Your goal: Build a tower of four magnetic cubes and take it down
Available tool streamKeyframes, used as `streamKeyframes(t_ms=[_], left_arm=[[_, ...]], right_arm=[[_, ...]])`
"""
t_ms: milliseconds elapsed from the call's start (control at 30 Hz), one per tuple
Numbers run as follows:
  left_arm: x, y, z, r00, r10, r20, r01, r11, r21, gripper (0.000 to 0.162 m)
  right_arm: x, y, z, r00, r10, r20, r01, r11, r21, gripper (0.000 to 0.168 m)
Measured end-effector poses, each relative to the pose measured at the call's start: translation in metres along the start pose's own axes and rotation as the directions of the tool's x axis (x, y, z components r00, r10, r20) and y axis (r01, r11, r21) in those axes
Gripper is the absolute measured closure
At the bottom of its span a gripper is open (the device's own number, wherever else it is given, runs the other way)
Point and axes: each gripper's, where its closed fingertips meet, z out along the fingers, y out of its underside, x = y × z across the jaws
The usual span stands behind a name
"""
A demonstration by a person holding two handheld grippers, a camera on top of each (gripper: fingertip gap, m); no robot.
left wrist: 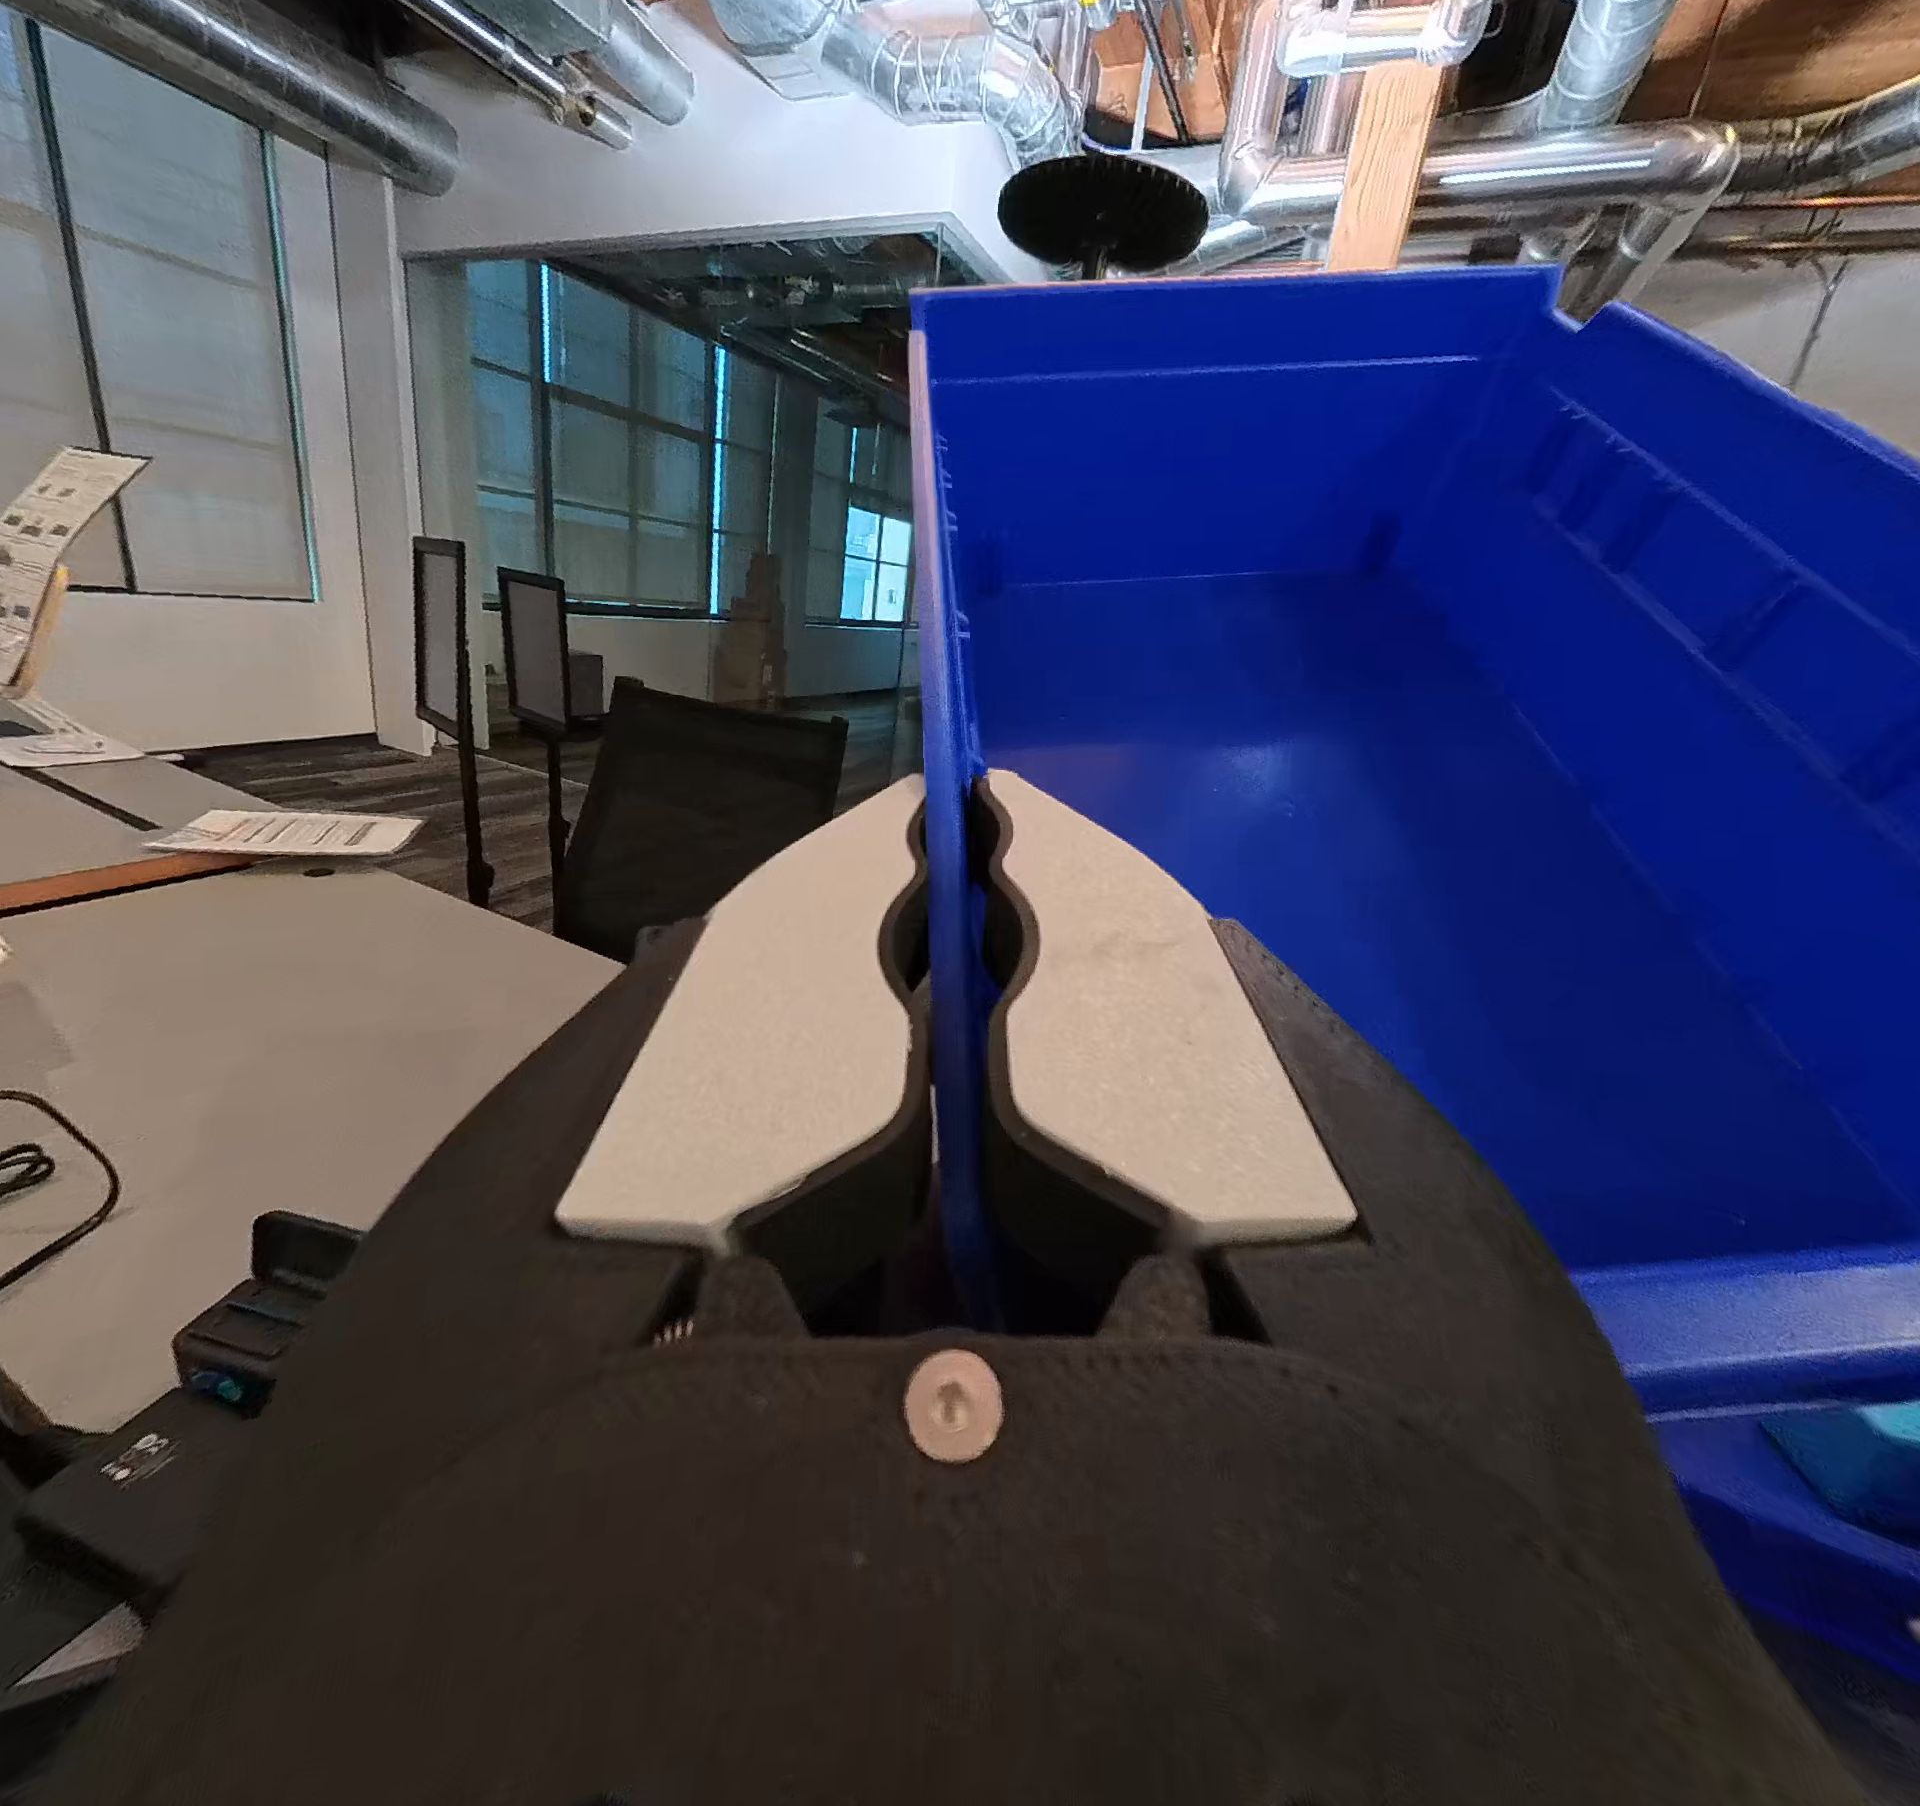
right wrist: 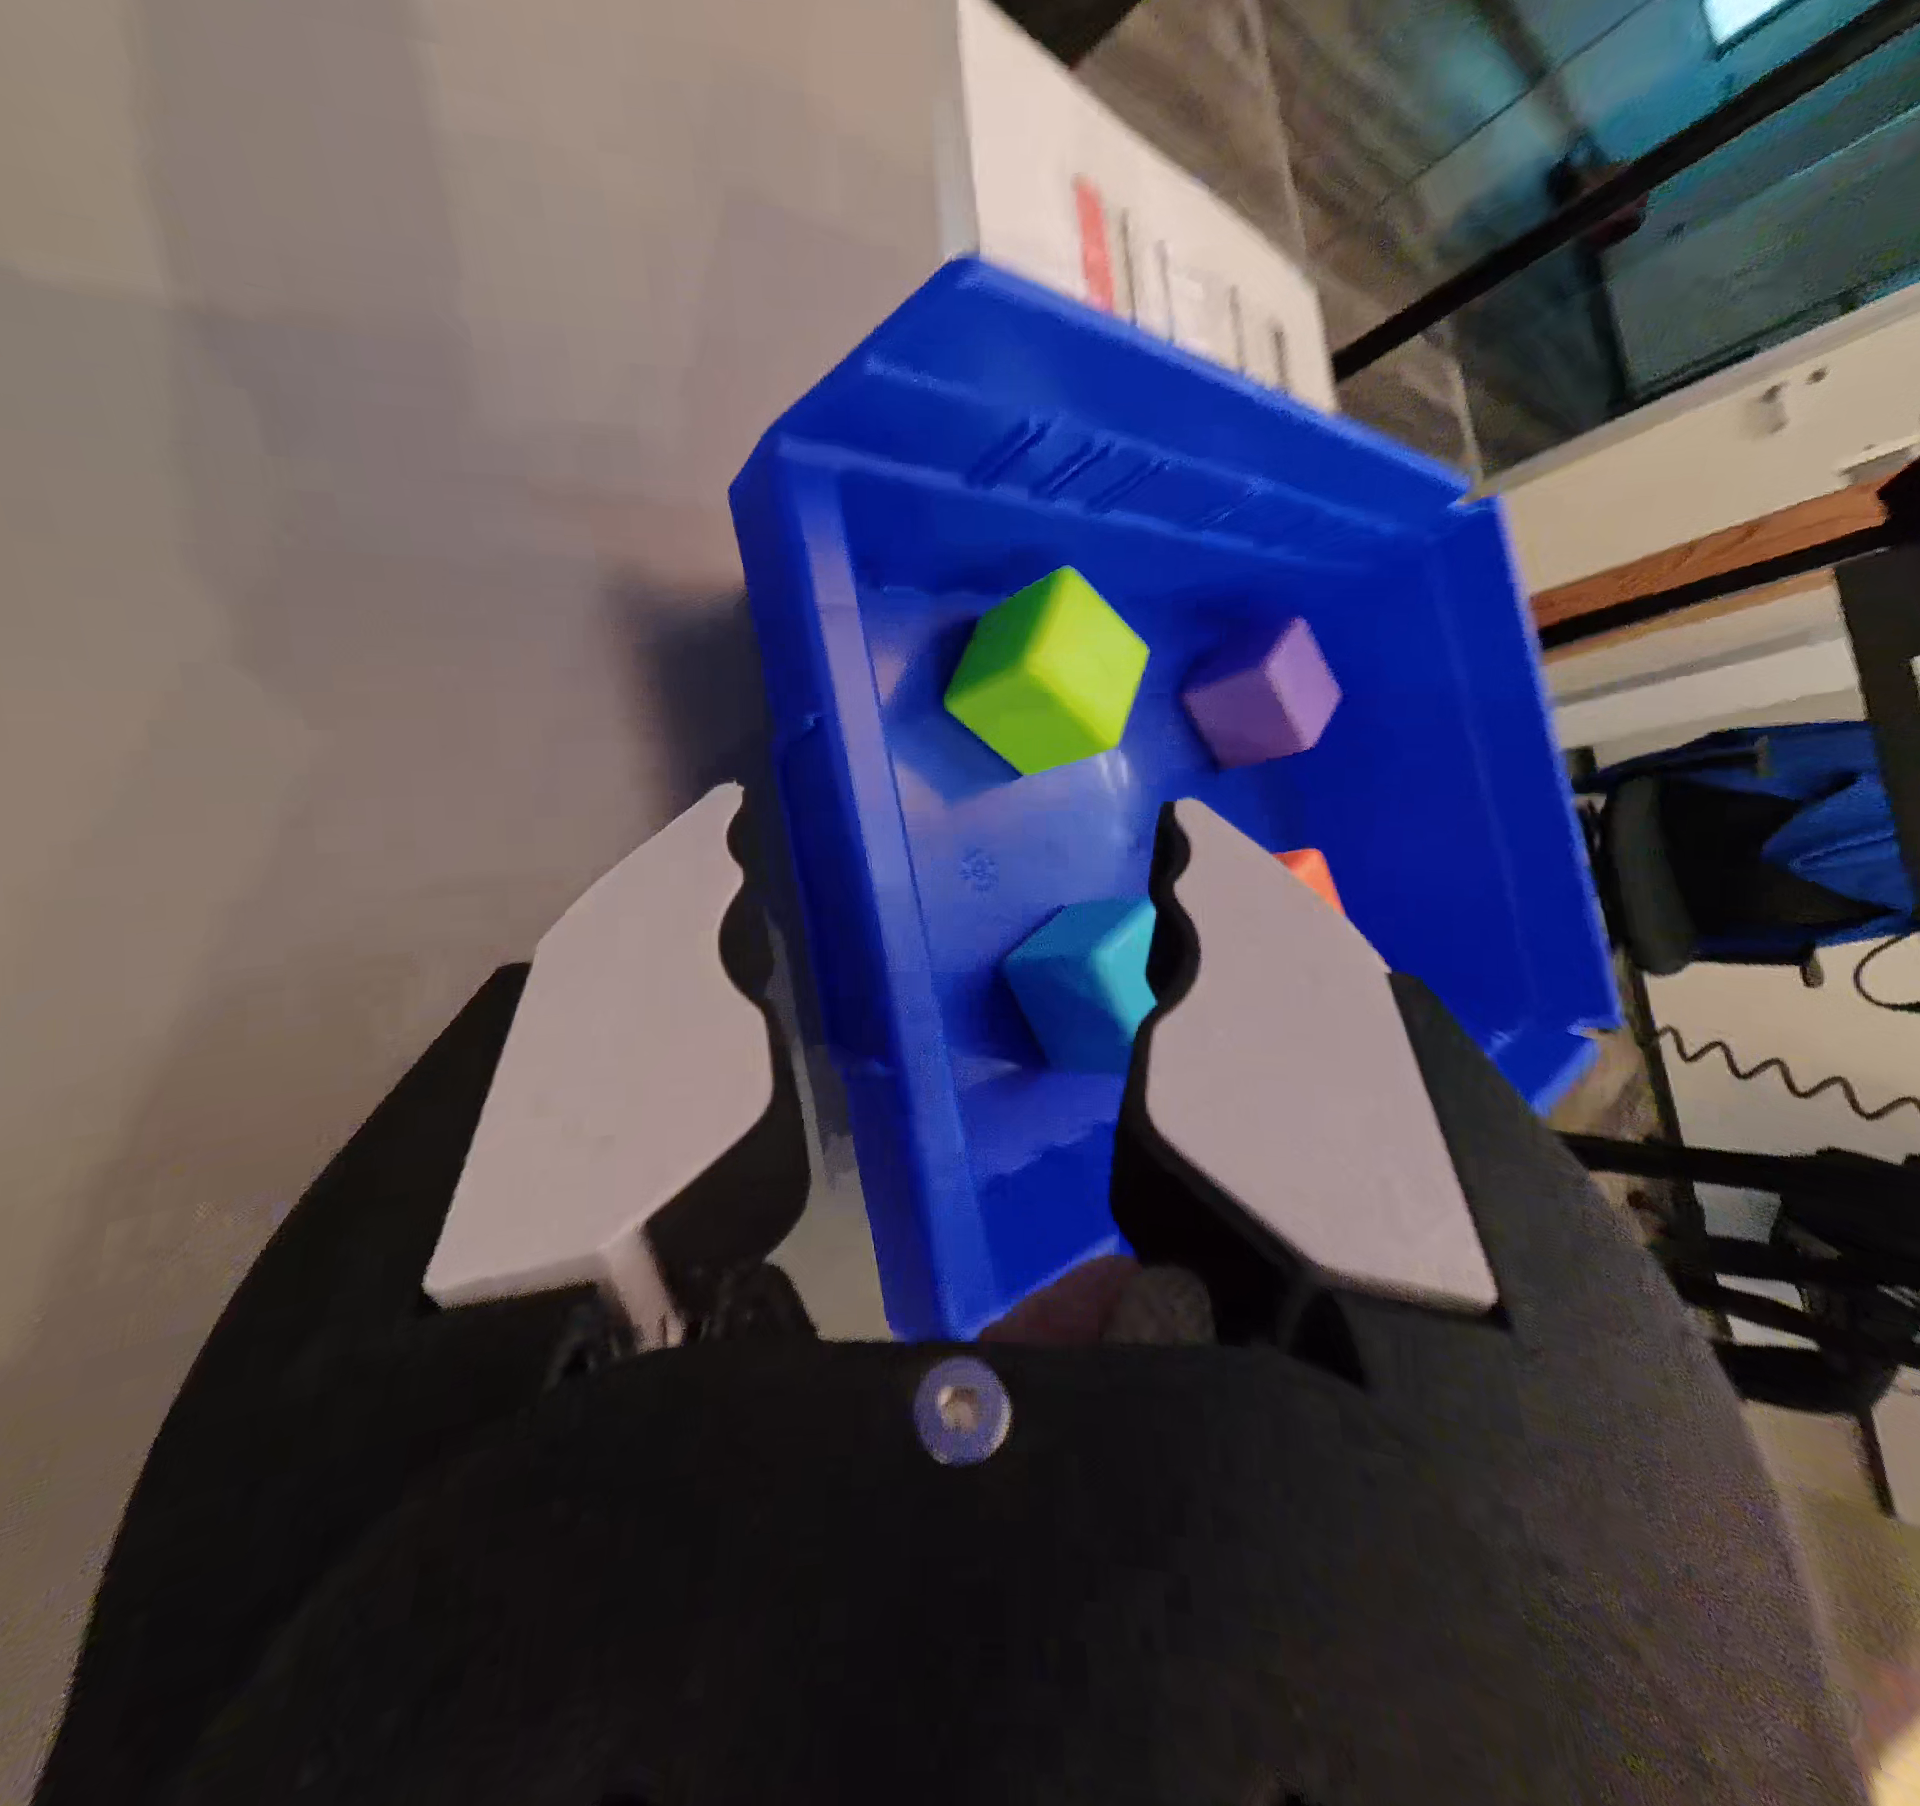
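The left claw is clamped on one wall of a blue bin. The right claw gapes apart, straddling the near-left wall of another blue bin holding green, purple, teal and orange cubes above the grey surface.

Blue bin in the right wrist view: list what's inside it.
Inside the blue bin: a green cube, a purple cube, a teal cube, and an orange cube mostly covered by one of the fingers.
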Motion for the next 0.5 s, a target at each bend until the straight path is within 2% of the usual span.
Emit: streamKeyframes(t_ms=[100,267,400,500], left_arm=[[0.010,-0.003,-0.002,0.998,-0.032,-0.055,0.032,0.999,0.002,0.159],[0.049,-0.011,-0.010,0.985,-0.045,-0.168,0.047,0.999,0.009,0.159],[0.097,-0.015,-0.032,0.954,-0.047,-0.296,0.049,0.999,0.001,0.159],[0.138,-0.010,-0.058,0.910,-0.059,-0.411,0.055,0.998,-0.021,0.159]], right_arm=[[0.003,-0.005,-0.044,0.998,0.061,0.024,-0.063,0.991,0.119,0.105],[0.008,0.015,-0.122,0.978,0.190,0.091,-0.208,0.938,0.277,0.111],[0.023,0.039,-0.194,0.941,0.322,0.101,-0.333,0.842,0.425,0.115],[0.029,0.060,-0.247,0.937,0.348,0.043,-0.323,0.812,0.487,0.118]])
